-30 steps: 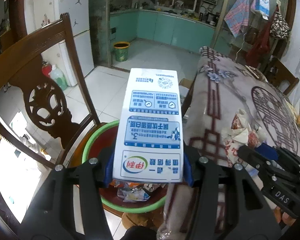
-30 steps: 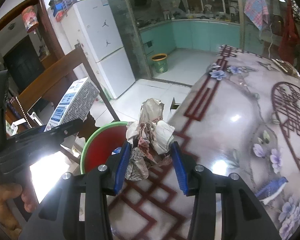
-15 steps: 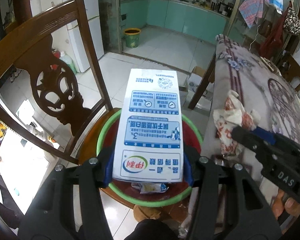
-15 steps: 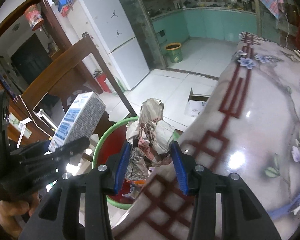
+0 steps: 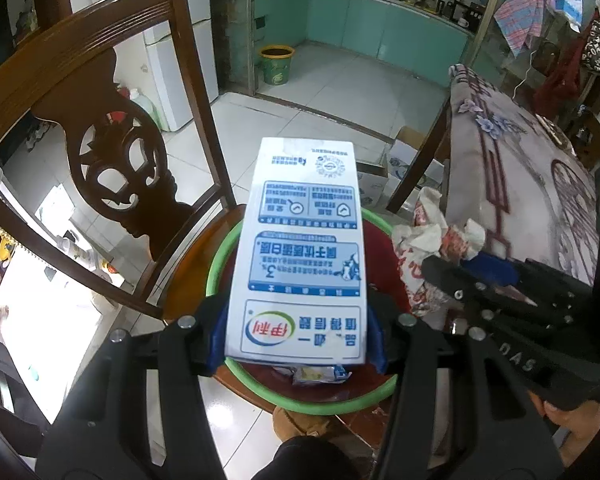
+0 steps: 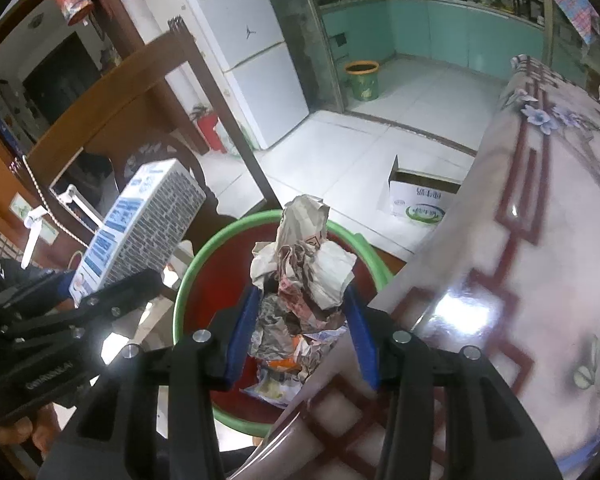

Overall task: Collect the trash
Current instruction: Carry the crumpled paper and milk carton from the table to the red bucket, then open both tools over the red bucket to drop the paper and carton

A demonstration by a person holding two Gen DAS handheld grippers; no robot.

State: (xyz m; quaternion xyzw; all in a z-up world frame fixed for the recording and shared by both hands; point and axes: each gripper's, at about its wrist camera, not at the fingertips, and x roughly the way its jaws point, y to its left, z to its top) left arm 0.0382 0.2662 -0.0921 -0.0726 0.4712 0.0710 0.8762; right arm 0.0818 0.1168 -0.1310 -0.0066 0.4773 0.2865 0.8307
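Both loads hang over the green-rimmed red plastic basin [image 6: 188, 280]: the left gripper [image 5: 296, 340] pinches a white-and-blue milk carton [image 5: 300, 256], long axis pointing forward; the right gripper [image 6: 302, 320], its jaws just easing apart, cradles a crumpled paper wad [image 6: 304, 264].

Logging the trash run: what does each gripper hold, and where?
Left gripper: milk carton, by its near end. Right gripper: crumpled paper wad, by its lower sides.

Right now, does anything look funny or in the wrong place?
A little. The red basin with the green rim that takes the trash sits on a wooden chair, not on the floor. The milk carton in the left gripper is upside down, so its print reads inverted. Nothing looks spilled.
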